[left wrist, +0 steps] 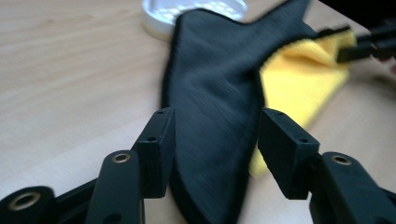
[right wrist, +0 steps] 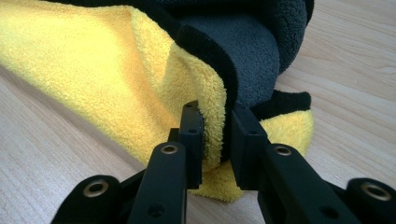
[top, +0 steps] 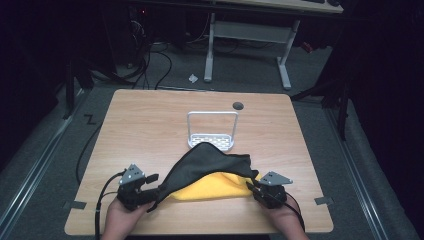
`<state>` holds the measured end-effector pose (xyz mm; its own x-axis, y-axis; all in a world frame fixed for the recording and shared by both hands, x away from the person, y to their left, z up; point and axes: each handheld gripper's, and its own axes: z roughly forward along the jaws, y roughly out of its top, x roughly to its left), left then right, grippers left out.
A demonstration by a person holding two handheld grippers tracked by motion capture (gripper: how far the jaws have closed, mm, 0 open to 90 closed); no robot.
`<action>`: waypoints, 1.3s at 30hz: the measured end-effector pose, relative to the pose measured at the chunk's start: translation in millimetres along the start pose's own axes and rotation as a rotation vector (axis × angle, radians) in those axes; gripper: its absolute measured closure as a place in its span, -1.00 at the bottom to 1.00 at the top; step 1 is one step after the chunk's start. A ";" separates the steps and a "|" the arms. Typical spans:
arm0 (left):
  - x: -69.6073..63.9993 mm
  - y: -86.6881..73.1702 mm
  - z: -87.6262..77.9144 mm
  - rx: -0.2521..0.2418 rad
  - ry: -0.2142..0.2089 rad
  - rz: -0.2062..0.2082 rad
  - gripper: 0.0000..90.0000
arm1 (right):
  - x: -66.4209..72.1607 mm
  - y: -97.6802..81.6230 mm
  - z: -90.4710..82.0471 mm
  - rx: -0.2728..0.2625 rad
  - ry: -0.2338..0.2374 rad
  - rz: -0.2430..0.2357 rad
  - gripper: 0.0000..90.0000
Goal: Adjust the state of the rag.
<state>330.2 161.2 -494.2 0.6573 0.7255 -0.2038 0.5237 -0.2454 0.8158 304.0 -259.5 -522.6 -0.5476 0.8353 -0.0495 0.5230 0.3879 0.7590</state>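
Both hands come in from the near edge of the surface, low and well apart. The left gripper [top: 150,186] points toward the middle, its jaws spread wide and pressing on nothing. The right gripper [top: 254,187] points inward too, its jaws pinched close together.

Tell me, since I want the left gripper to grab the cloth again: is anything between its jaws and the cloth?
Nothing visible is in the way. The left gripper is open, with the dark side of the cloth lying right between its jaws. The right gripper is shut on the cloth's other end.
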 end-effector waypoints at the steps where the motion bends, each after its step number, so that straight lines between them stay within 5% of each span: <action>1: 5.1 4.7 7.0 0.006 0.017 0.003 0.05 | -0.1 0.0 0.0 -0.001 0.002 0.002 0.71; 3: 15.5 15.5 27.4 0.040 0.042 -0.001 0.05 | -0.3 -0.2 0.0 -0.002 0.003 -0.001 0.71; 6: 23.5 27.3 57.3 0.082 0.026 -0.020 0.02 | -0.2 -0.7 -0.1 -0.003 0.004 -0.001 0.71; 11: 22.2 36.1 95.5 0.152 0.013 -0.025 0.03 | -0.2 -0.8 0.2 -0.004 0.003 -0.004 0.70; 15: 19.4 33.5 106.4 0.192 -0.004 -0.042 0.55 | -0.4 -1.1 0.1 -0.006 0.004 -0.006 0.70; 18: 15.2 29.8 102.3 0.192 0.014 -0.031 0.92 | -0.5 -1.2 0.1 -0.007 0.004 -0.008 0.69; 25: 19.7 3.0 55.9 0.108 0.036 -0.072 0.94 | -0.5 -1.0 -0.7 -0.010 0.000 -0.015 0.61; 31: 16.5 -18.7 26.1 0.099 0.079 -0.063 0.93 | 4.9 2.2 -1.5 -0.025 0.004 -0.033 0.53; 37: 39.7 -31.8 13.9 0.081 0.139 -0.146 0.93 | 8.4 2.9 -5.6 -0.016 -0.042 -0.090 0.71; 39: 48.0 -33.5 10.8 0.079 0.190 -0.145 0.93 | 6.5 1.6 -7.5 -0.013 -0.044 -0.069 0.71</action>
<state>350.1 197.3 -537.2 0.4628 0.8626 -0.2042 0.6507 -0.1741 0.7391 296.4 -256.3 -516.8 -0.5526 0.8233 -0.1300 0.4765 0.4400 0.7612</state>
